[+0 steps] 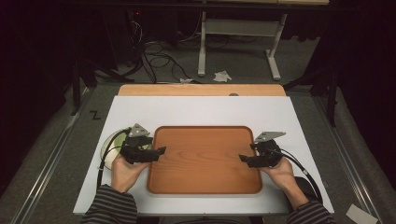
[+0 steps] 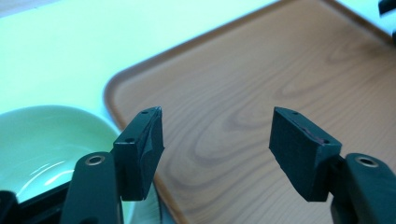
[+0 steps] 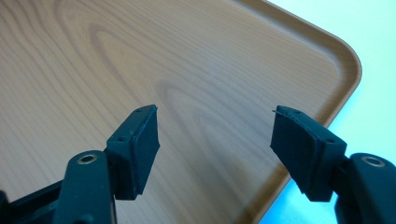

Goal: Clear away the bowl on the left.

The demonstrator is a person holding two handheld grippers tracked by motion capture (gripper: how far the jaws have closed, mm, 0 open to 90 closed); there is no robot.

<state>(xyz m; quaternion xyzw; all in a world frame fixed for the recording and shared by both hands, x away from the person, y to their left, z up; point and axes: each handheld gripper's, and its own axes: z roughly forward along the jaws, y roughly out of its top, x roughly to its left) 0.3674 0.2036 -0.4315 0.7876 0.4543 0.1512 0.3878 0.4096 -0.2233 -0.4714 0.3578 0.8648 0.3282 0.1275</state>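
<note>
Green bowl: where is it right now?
In the high view, the green bowl sits on the white table just off the wooden tray's left edge, partly under the left gripper. In the left gripper view it lies bottom left.

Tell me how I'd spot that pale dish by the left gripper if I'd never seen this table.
Start at the white table and find the big wooden tray in its middle. Just off the tray's left edge, partly under the left gripper, sits the bowl. It is the one round, pale green, glossy thing there; everything beside it is flat, brown or black.
</note>
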